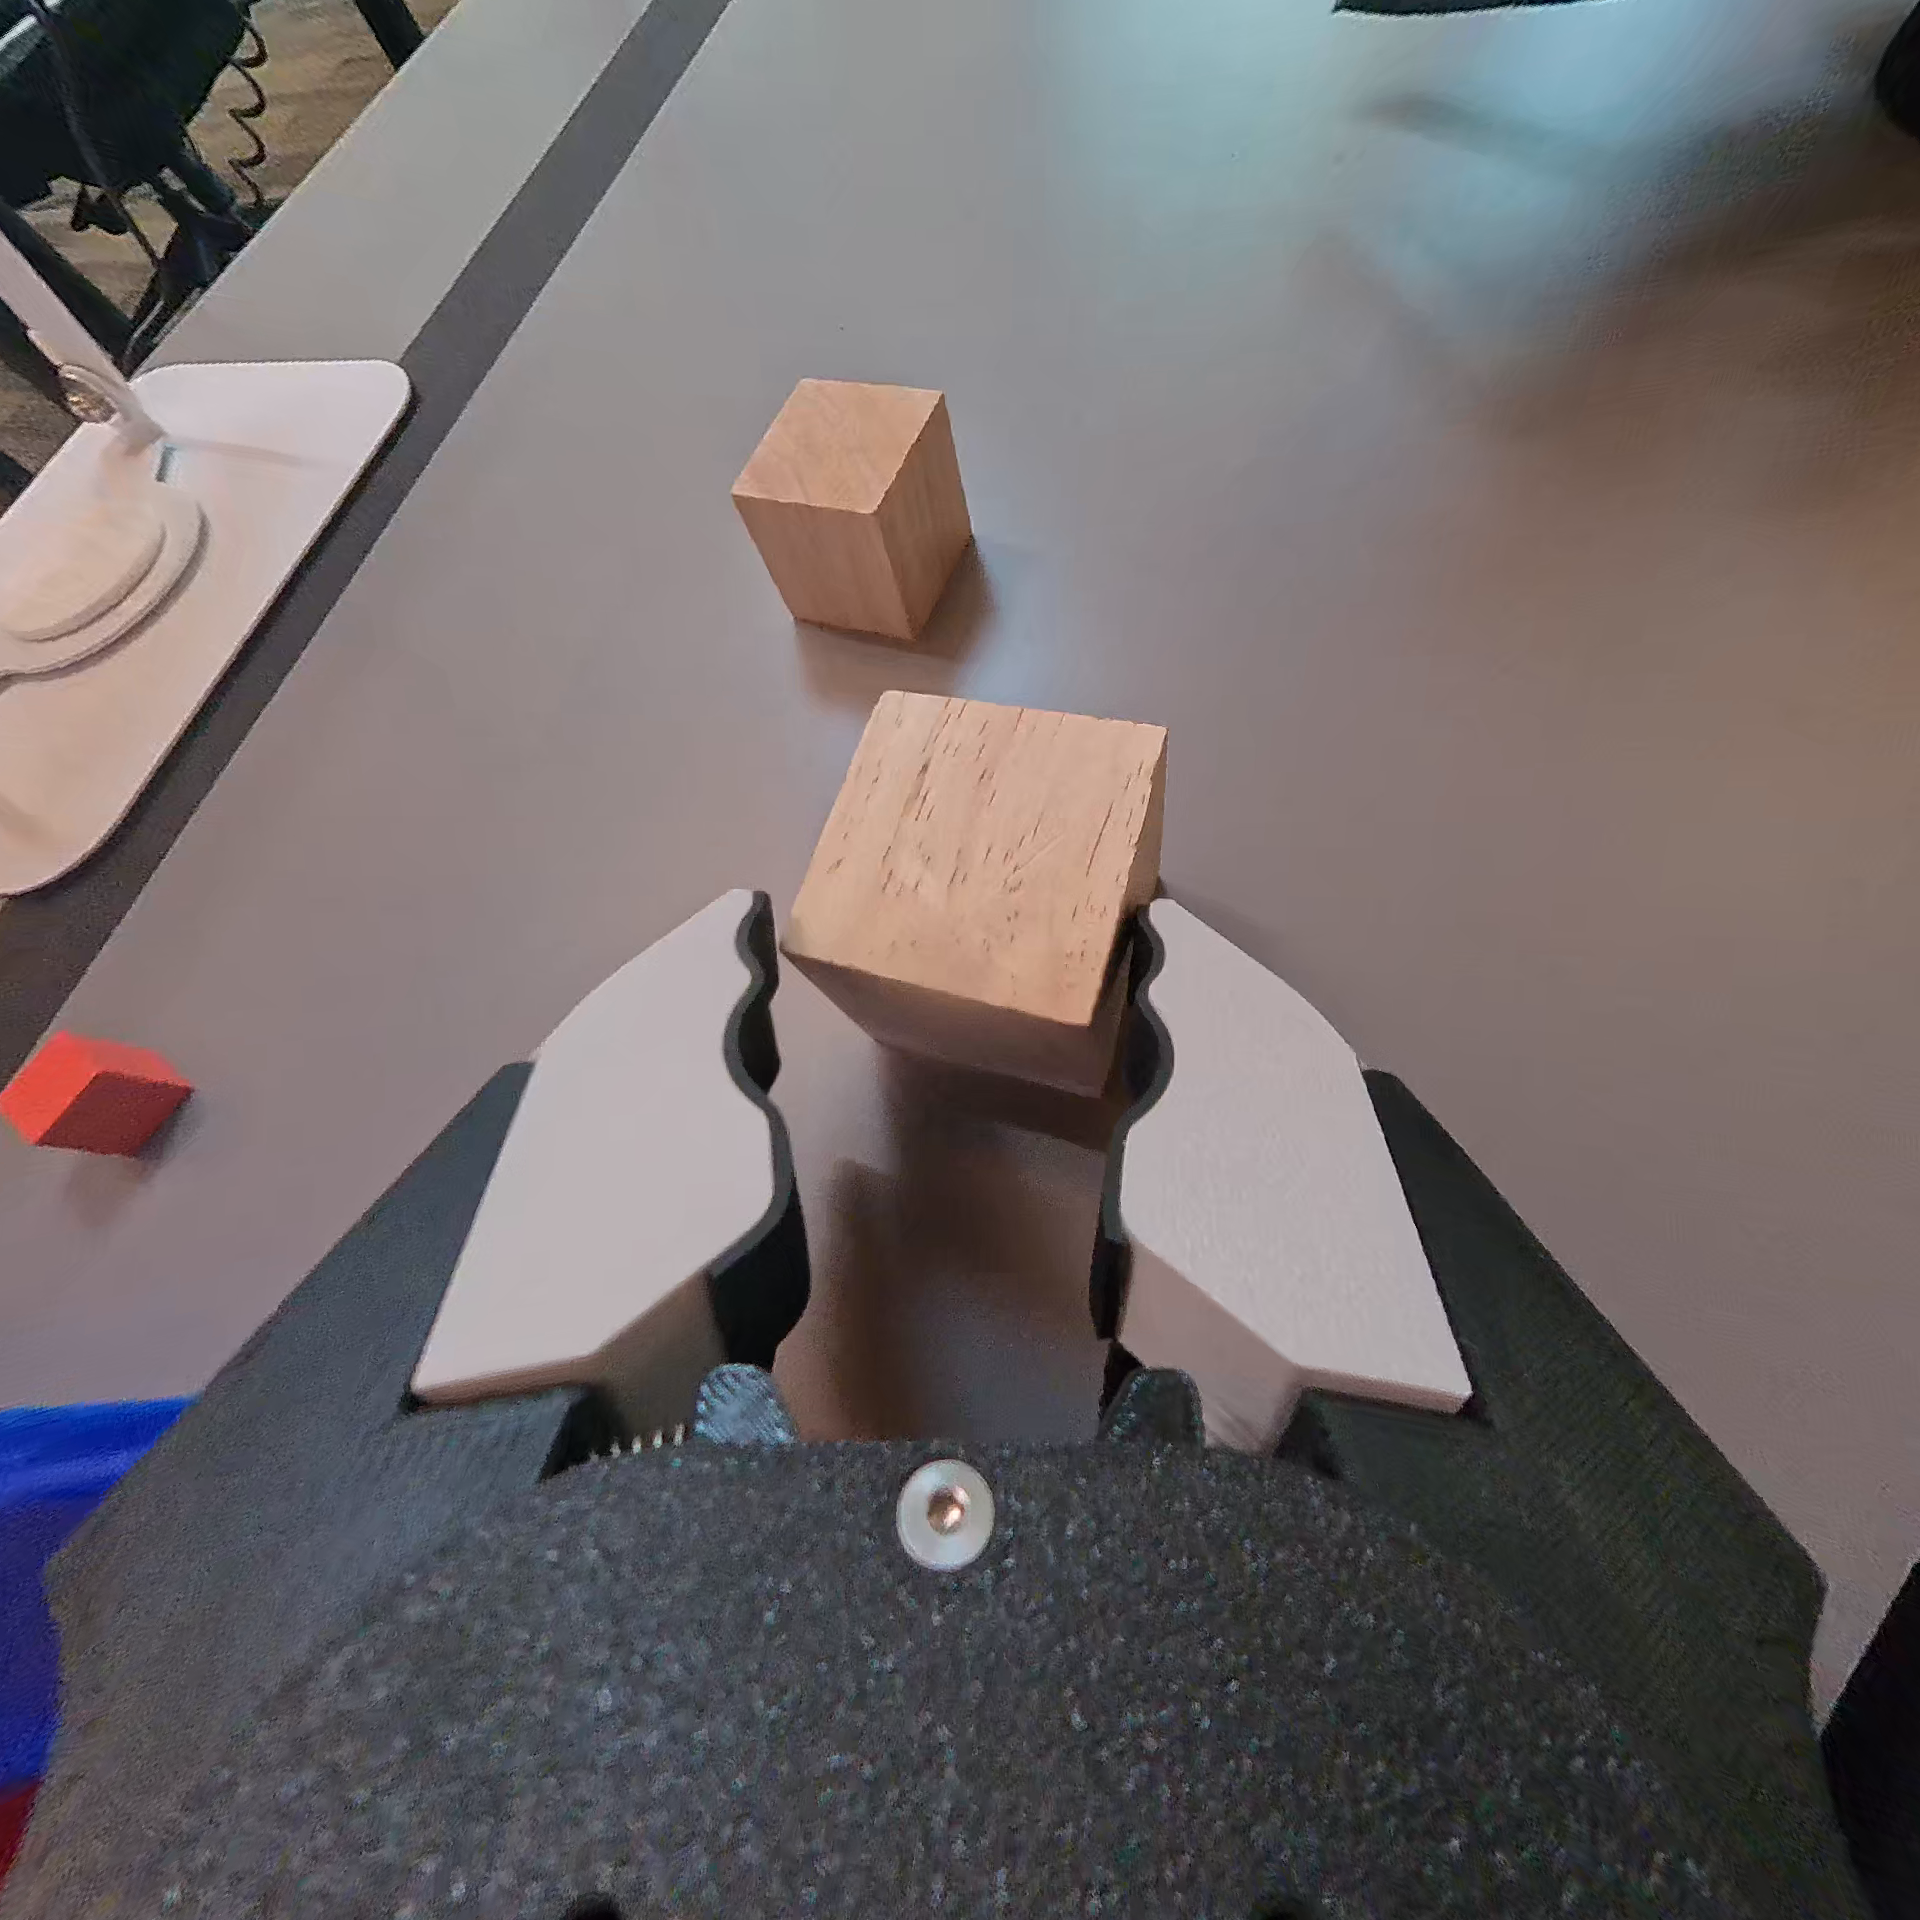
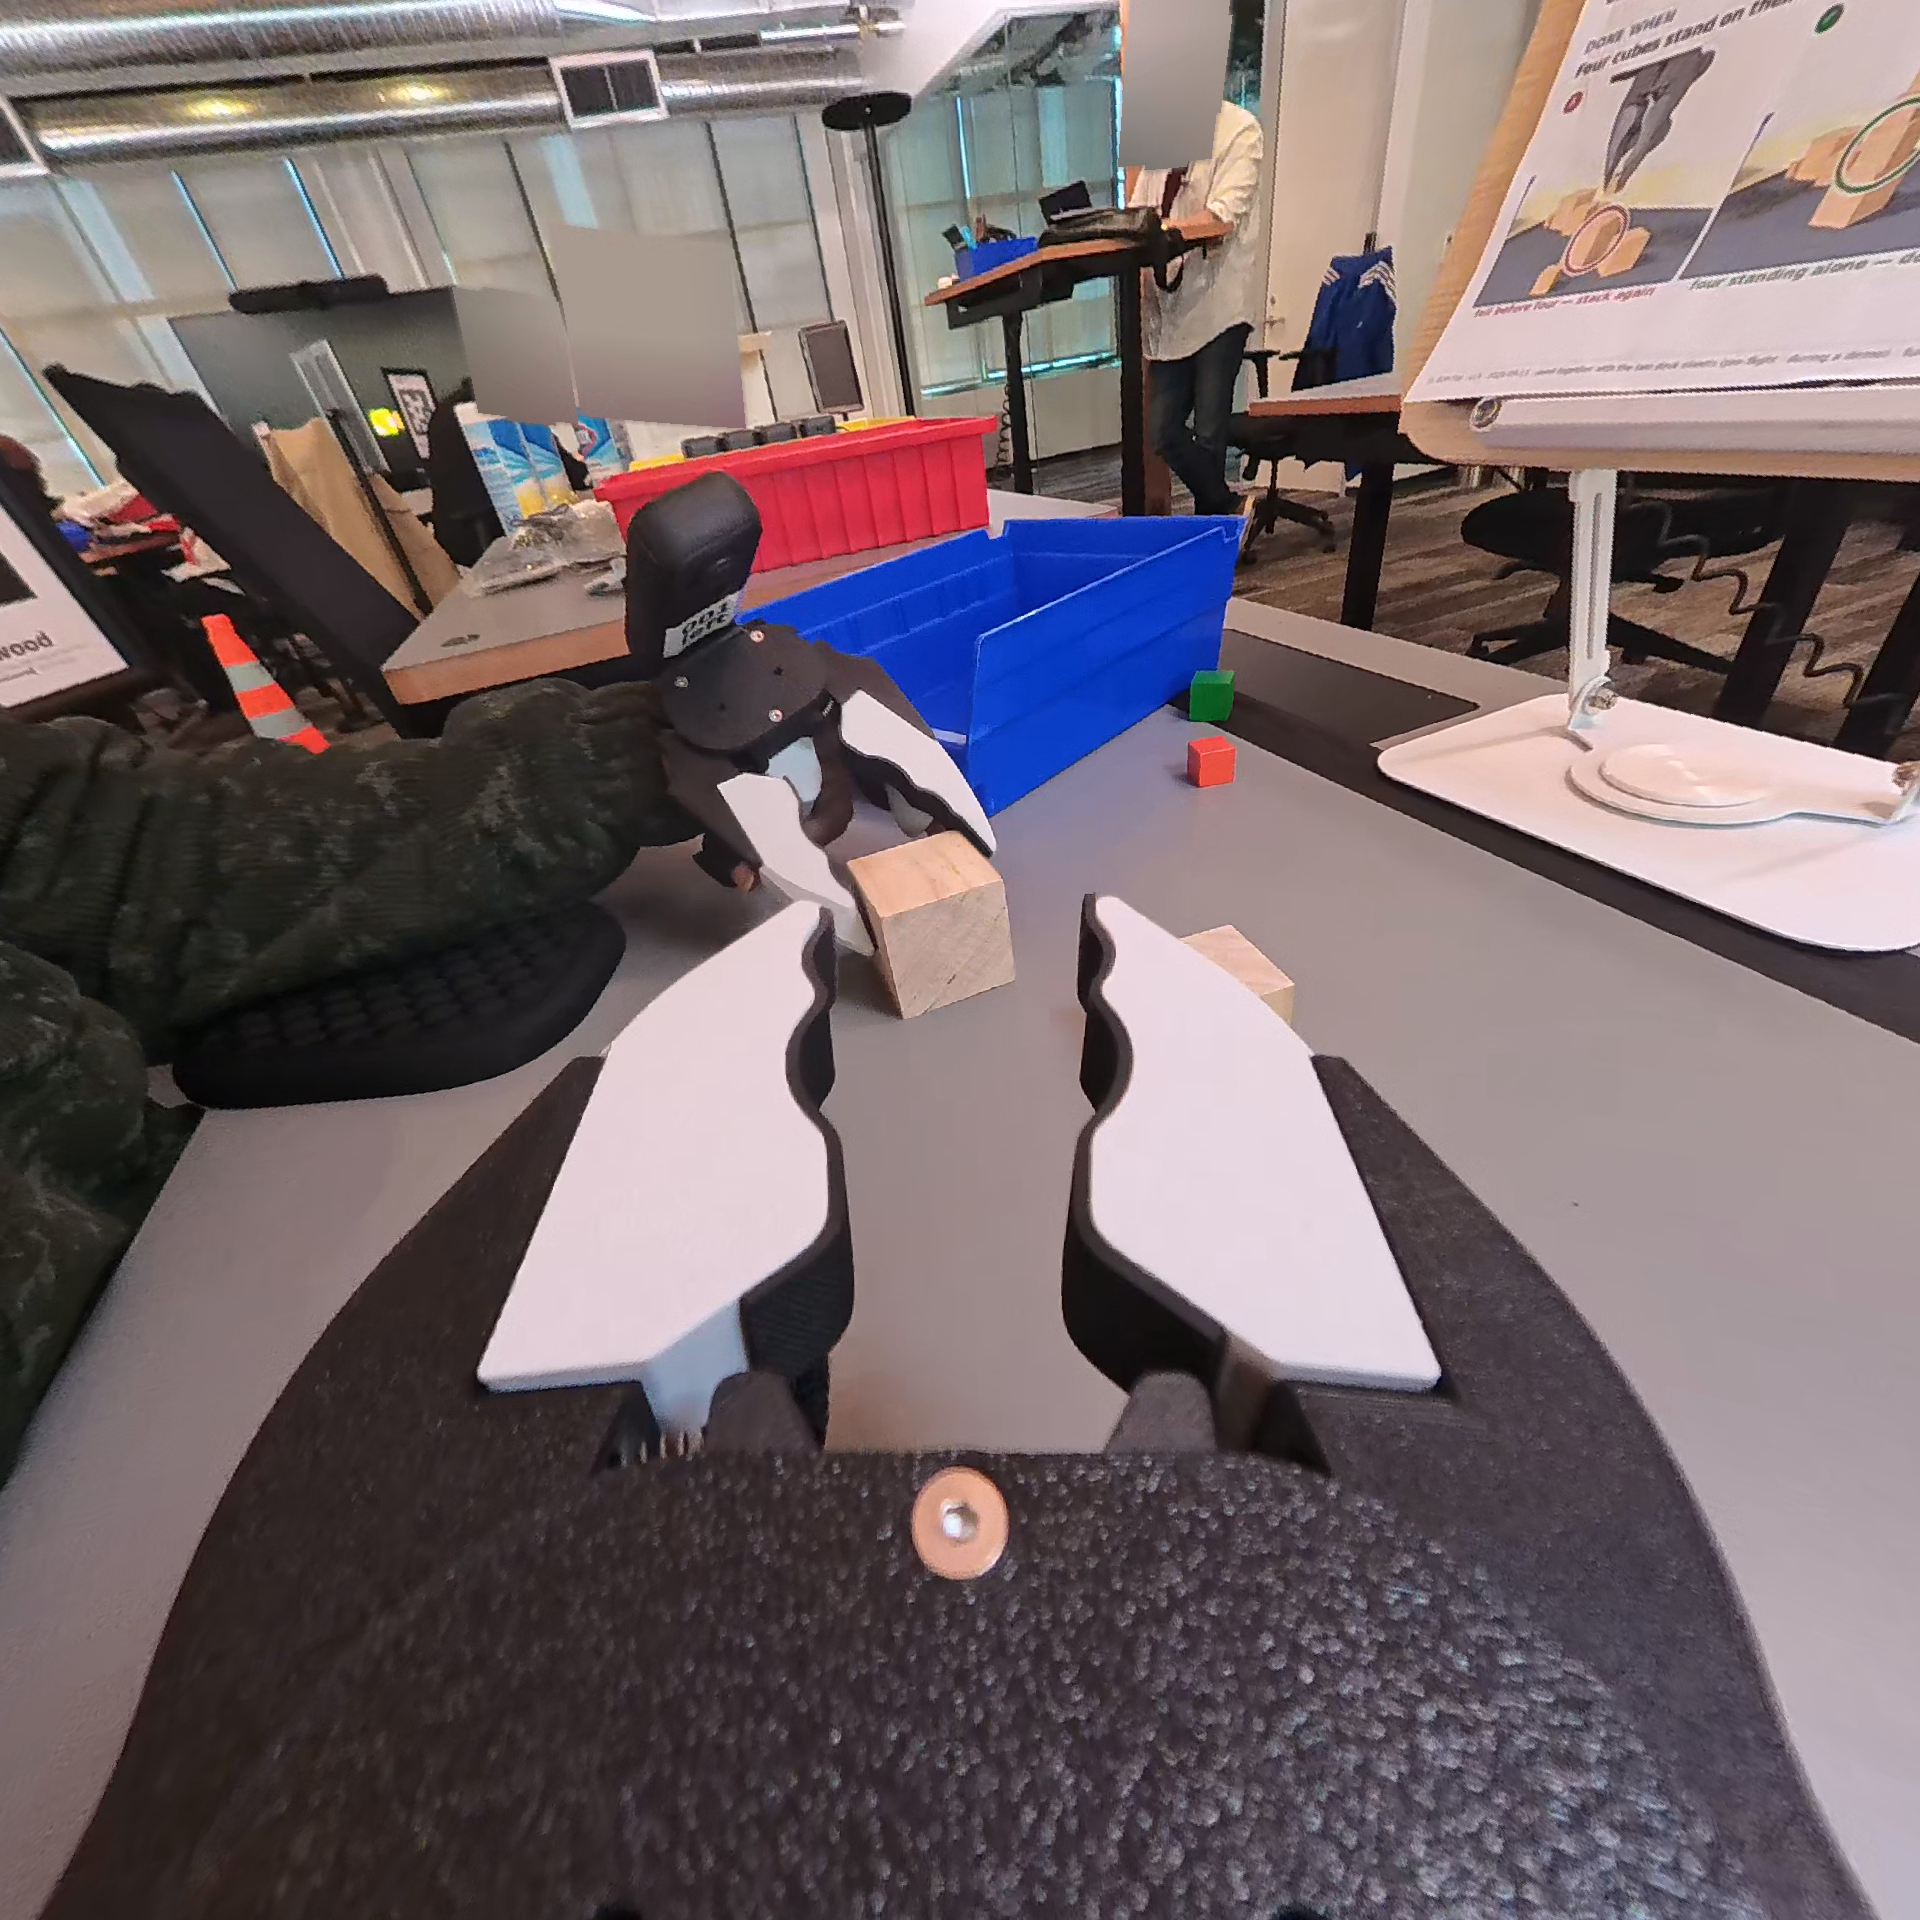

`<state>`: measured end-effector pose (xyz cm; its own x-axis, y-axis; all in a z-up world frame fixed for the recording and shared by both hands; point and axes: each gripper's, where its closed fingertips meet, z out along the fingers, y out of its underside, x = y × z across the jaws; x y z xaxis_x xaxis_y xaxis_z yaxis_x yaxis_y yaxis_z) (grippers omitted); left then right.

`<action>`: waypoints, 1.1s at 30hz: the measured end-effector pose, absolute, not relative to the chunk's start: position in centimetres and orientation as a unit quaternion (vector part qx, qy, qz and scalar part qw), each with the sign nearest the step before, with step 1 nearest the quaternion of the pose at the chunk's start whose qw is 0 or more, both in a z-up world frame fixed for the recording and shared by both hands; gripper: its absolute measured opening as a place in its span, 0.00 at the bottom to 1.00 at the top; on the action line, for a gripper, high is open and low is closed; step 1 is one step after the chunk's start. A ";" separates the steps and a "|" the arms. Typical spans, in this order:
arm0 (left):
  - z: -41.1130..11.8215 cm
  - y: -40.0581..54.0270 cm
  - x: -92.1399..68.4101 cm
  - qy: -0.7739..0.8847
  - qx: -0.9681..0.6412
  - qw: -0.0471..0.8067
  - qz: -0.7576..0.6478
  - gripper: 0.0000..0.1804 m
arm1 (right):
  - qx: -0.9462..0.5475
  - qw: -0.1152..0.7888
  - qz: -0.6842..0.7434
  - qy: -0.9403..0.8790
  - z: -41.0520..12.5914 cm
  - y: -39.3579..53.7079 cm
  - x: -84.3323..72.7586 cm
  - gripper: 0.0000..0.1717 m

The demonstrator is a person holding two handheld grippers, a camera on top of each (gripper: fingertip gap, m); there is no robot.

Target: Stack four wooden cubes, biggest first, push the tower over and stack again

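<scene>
Wooden cube (image 1: 977, 862) on the grey counter (image 1: 1351, 727), standing between the spread fingers of the left hand-held gripper (image 1: 951, 914). The right-hand pad lies against the cube's side; a thin gap shows at the other pad, so the cube is bracketed, not pinched. It sits skewed to the fingers, one corner pointing into the jaw opening.

The right hand-held gripper (image 2: 951, 914) hovers nearby, also spread and with nothing between its fingers. A second wooden cube (image 1: 852, 499) rests just beyond its right finger.

Risks:
- Closing on the skewed cube would likely load a corner first, and the cube may twist or squirt out forward.
- A push from the one touching pad could slide it toward the second cube.
- The two grippers face each other closely, so a careless sweep could knock fingers together or clip either cube.

Open room lies to the far side of the counter. Elsewhere it is bounded by a blue bin (image 2: 1091, 644), a white stand base (image 1: 208, 582), small red (image 1: 94, 1091) and green (image 2: 1210, 694) blocks, and a black padded rest (image 2: 395, 1018) under the sleeve (image 2: 312, 810).
</scene>
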<state>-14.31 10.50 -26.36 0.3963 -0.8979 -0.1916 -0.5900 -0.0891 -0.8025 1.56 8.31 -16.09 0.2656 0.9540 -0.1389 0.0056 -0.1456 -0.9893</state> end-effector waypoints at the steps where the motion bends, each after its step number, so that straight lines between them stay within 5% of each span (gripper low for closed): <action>1: -26.4 10.6 -14.5 0.517 -0.718 0.433 -0.173 0.35 | -0.603 0.518 0.457 -0.399 -16.1 8.3 1.5 0.26; 15: -25.9 11.0 -15.2 0.502 -0.717 0.452 -0.174 0.36 | -0.608 0.509 0.456 -0.404 -16.5 8.2 1.4 0.25; 23: -19.5 9.4 -14.1 0.485 -0.685 0.517 -0.170 0.30 | -0.606 0.526 0.454 -0.387 -15.6 8.9 2.1 0.25; 33: -23.4 14.5 -6.3 0.627 -0.712 0.305 -0.079 0.36 | -0.605 0.566 0.435 -0.354 -14.3 10.0 3.9 0.23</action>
<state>-6.30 14.52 -23.40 0.2004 -0.9418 -0.2700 -0.8449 -0.0266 -0.5343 3.86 9.96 -14.26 0.3713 0.9201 -0.1246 -0.0631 -0.1088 -0.9921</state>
